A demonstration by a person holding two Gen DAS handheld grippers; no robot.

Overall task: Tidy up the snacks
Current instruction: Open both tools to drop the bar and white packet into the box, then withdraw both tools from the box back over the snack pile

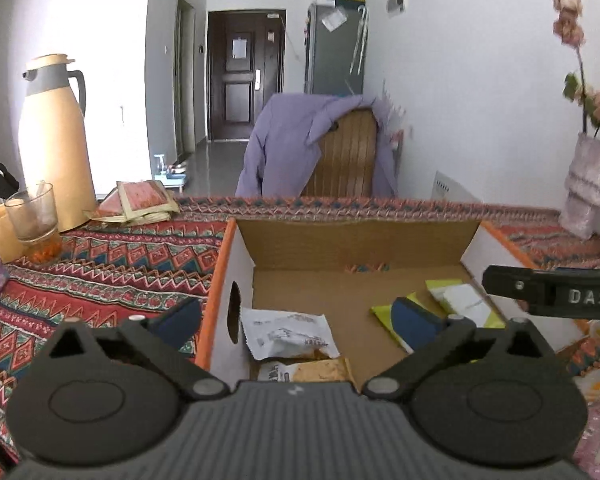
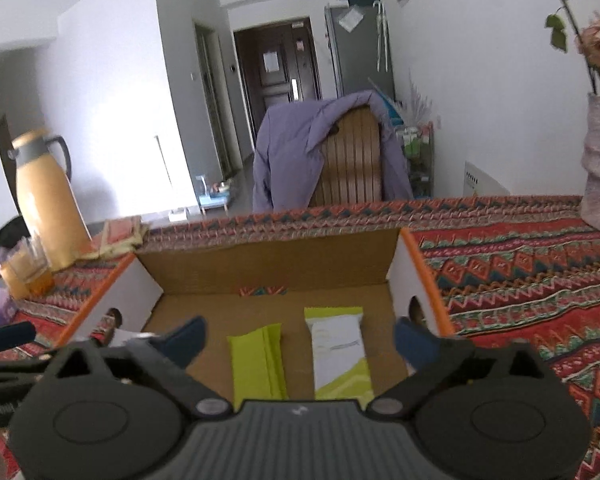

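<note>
I see both tongs gaping, empty: left tongs [image 1: 296,322] above white packet [image 1: 288,334], right tongs [image 2: 298,340] over green bars [image 2: 300,354] in box [image 2: 268,258]. "DAS" legible on right unit.

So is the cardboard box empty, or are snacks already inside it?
Not empty. The cardboard box holds two green packets lying flat side by side on its floor, and two white packets lie by its left wall.
</note>
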